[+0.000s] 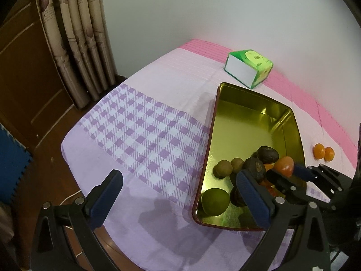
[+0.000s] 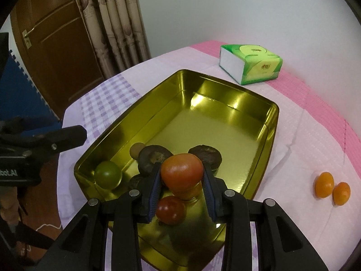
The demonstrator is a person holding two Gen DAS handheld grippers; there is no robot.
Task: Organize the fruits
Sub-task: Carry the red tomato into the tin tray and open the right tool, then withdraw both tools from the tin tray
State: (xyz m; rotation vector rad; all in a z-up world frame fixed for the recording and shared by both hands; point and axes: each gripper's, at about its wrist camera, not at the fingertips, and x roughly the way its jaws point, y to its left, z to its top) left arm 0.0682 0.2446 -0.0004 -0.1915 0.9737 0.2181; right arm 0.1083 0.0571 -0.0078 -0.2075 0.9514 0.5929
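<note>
Right gripper (image 2: 182,180) clamped on a red tomato (image 2: 181,172), hanging over the near end of the gold tin (image 2: 269,133), presumably for a drop among the fruit collected there. Left gripper (image 1: 180,194) spread wide, nothing between the pads, parked over the cloth just left of the tin, likely clear of the drop. Two small oranges (image 2: 331,188) right of the tin, not yet collected. Right view alone shows a second tomato (image 2: 171,210) under the grip; left view alone shows two brown fruits (image 1: 230,167) by the tin's left wall.
</note>
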